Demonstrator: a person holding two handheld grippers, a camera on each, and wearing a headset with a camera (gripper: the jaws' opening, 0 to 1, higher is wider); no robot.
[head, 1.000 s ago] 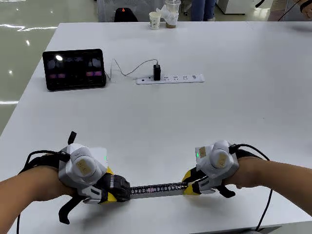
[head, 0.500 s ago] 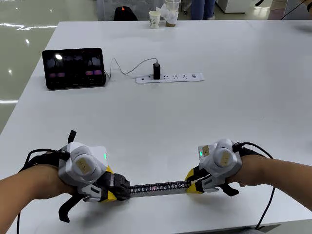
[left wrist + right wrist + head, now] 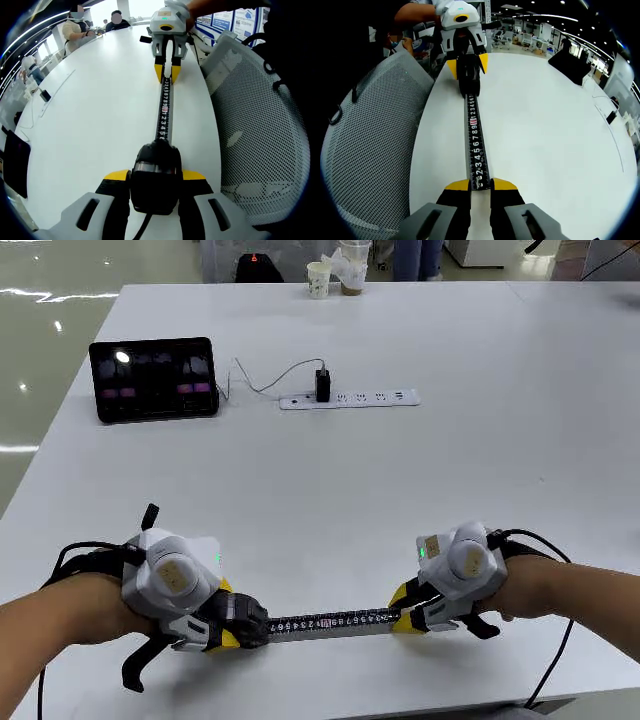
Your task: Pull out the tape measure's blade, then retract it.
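My left gripper is shut on the black tape measure case near the table's front edge. From the case a numbered blade runs across the white table to my right gripper, which is shut on the blade's end. In the right gripper view the case sits far ahead between the left gripper's yellow-tipped fingers. In the left gripper view the right gripper pinches the blade's far end.
A dark tablet stands at the back left with a cable to a white power strip. Paper cups sit at the far edge. A mesh chair back is beside the table's front edge.
My right gripper has moved right with the blade's end, so a longer stretch of blade lies between the grippers. The left gripper and the case have held still.
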